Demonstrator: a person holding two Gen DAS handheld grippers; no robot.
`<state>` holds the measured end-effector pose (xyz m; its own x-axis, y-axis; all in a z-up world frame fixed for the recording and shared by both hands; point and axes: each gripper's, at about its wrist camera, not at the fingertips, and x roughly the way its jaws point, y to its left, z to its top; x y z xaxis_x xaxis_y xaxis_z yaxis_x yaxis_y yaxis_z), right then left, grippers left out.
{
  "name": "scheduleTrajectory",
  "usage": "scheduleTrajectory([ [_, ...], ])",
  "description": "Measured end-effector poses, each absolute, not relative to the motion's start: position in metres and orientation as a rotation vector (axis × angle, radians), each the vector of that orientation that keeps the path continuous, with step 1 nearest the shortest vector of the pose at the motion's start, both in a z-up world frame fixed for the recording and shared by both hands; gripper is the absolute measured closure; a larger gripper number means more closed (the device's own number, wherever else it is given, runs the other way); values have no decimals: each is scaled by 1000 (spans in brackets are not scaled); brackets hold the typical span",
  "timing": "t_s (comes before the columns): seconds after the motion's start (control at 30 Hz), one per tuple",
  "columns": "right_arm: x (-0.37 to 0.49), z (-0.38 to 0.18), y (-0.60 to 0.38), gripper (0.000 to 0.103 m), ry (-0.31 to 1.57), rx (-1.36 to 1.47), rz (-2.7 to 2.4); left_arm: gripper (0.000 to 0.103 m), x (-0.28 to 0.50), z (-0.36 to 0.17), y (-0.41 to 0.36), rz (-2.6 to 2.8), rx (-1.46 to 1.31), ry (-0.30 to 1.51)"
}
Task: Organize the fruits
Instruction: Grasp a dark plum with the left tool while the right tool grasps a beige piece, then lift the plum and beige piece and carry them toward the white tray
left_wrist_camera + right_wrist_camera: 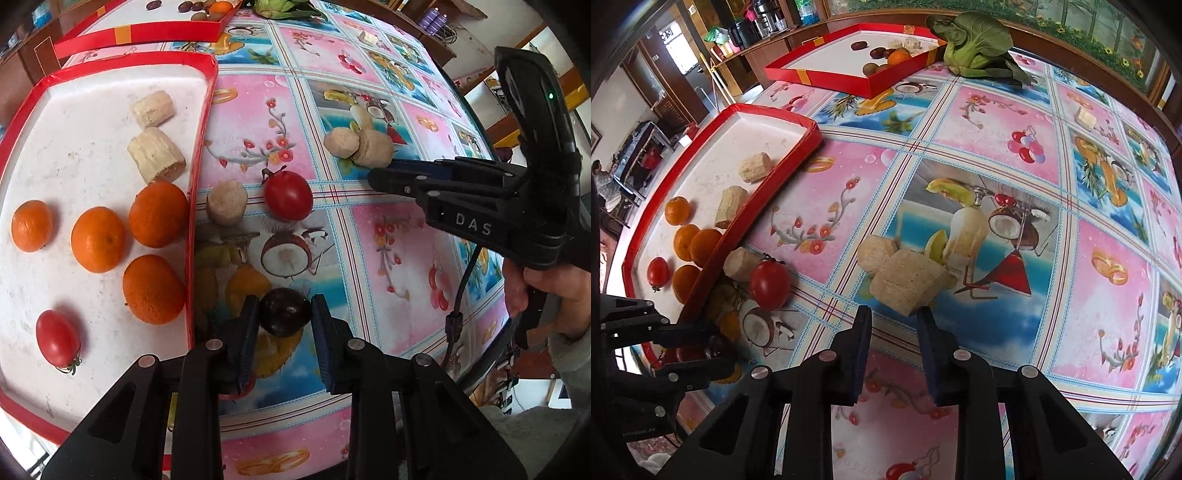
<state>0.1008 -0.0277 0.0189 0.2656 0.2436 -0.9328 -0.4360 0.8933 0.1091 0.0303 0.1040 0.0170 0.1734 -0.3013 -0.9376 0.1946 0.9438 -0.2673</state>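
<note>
Left wrist view | left tongs (284, 314) clamp dark plum (285, 312) | right tongs (894, 314) pinch sugarcane chunk (908, 280)

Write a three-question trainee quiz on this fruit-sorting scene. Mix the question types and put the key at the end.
1. How many oranges lie in the near red tray?
2. True or false: the left hand-held gripper is shut on a red tomato.
3. Where is the leafy green vegetable?
A. inside the near red tray
B. on the tablecloth beside the far red tray
C. between the fingers of a hand-held gripper

Key
1. Four.
2. False. It is shut on a dark round fruit.
3. B.
</note>
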Motion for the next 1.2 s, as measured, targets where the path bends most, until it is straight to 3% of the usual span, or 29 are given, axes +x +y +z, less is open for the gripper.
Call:
scheduleTrajectory([
  [0.13, 101, 18, -34, 74, 1226, -137, 476, 77, 27, 16, 102, -339, -84, 1354],
  [0.27, 103, 17, -36, 59, 1228, -105, 477, 77, 29, 15, 101, -325, -100, 1361],
  [0.63, 119, 16, -31, 59, 1232, -74, 432, 76, 21, 17, 103, -314, -113, 1359],
  [0.83, 118, 15, -31, 68, 1218, -87, 415, 76, 18, 17, 100, -310, -83, 1353],
  [1.2, 105, 24, -58, 69, 1230, -16, 415, 77, 21, 23, 96, -334, -111, 1315],
])
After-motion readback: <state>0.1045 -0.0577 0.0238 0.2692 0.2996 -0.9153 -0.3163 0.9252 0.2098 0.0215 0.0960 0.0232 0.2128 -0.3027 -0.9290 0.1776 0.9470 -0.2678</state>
